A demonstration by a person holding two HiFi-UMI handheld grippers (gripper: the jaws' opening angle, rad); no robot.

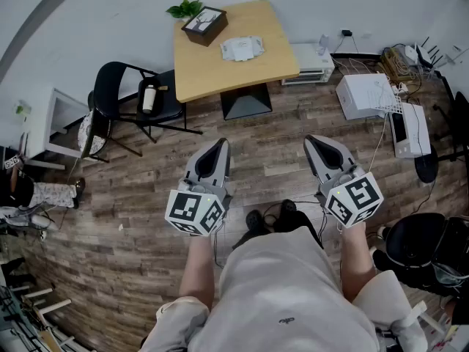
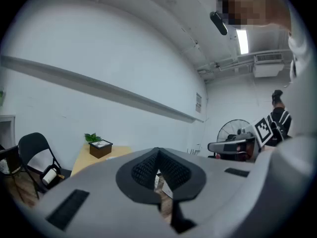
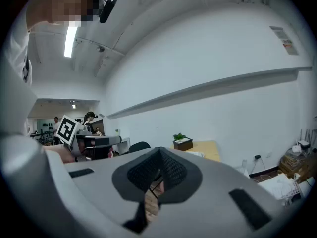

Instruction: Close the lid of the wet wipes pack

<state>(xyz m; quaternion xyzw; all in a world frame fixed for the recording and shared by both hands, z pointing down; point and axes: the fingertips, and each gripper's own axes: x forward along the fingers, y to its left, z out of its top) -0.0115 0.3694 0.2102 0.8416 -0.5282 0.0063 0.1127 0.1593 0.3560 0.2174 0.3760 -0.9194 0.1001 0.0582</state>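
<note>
While the person stands on the plank floor, the left gripper and right gripper, two in all, have jaws pressed together on nothing. Farther off: one black chair, one wooden table carrying one wet wipes pack and one brown box.

The table is pale yellow wood on a black base. On it the wipes pack is white, the box dark brown and the plant green. Left of the table, the chair is black. The floor shows grey-brown planks. The left gripper and the right gripper are grey, with black-and-white square markers.
</note>
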